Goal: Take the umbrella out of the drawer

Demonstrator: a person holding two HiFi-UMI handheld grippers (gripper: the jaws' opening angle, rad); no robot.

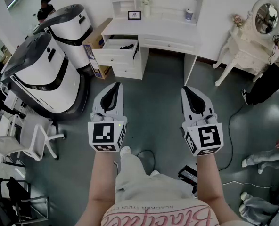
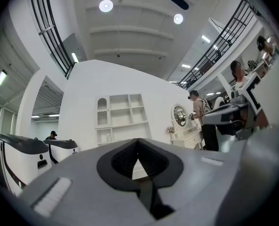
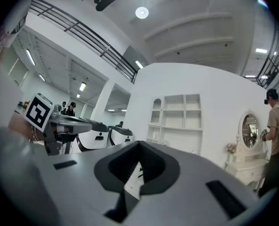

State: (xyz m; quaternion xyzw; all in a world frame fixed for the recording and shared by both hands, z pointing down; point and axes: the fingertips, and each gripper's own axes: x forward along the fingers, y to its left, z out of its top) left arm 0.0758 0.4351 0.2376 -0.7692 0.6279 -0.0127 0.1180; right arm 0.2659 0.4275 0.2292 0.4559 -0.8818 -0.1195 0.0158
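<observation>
Stands on a grey-green floor (image 1: 158, 93), with a pink-lettered shirt (image 1: 163, 215) at the bottom of the head view. Holds the left gripper (image 1: 115, 86) and the right gripper (image 1: 186, 89) out ahead, side by side, apart from each other and about level. Grasps nothing with either — clenched jaws on both, pads pressed together and empty, as seen along each gripper's own view. Has a white chair (image 1: 33, 138) and two big white-and-black machines (image 1: 45, 74) on the left. Faces, farther off, a white desk (image 1: 151, 28) with its top left drawer (image 1: 112, 58) pulled open. Finds the umbrella (image 1: 127, 46) there — a small dark shape lying inside the drawer toward its right wall, well apart from both grippers. Has a cardboard box (image 1: 93, 51) just beside the desk's left end. Ends, far right, at a white dressing table (image 1: 245, 48) with an oval mirror (image 1: 266, 17), near a person in black trousers (image 1: 269, 81).
</observation>
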